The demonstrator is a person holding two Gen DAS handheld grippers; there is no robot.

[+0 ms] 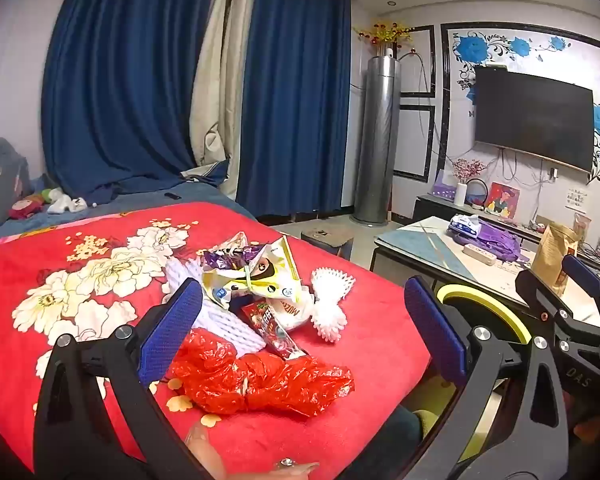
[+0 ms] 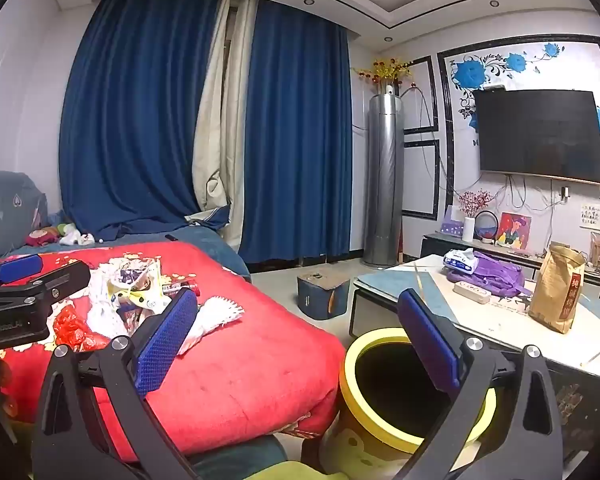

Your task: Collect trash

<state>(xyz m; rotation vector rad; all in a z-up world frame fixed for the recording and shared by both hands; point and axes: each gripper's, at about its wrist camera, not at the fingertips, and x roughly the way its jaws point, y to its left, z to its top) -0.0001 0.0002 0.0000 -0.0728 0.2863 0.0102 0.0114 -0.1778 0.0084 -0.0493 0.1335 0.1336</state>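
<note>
A living room with blue curtains (image 1: 140,80), a wall TV (image 1: 534,118) at the right and a low table (image 2: 500,316) below it; a red flowered blanket (image 1: 80,280) fills the lower left of both views. The trash lies in a heap on the blanket, mid-frame in the left wrist view: a crumpled red bag (image 1: 260,380) nearest the camera, a yellow-and-white wrapper (image 1: 260,276) behind it, a red snack wrapper (image 1: 274,330) between them, and white foam netting (image 1: 332,300) to the right. The left gripper (image 1: 304,328) is spread wide and empty, its pads flanking the heap without touching it. The right gripper (image 2: 300,340) is likewise spread wide and holds nothing; it hangs in the lower middle of its view, between the blanket's edge and a yellow-rimmed bin (image 2: 400,396) on the floor at lower right.
</note>
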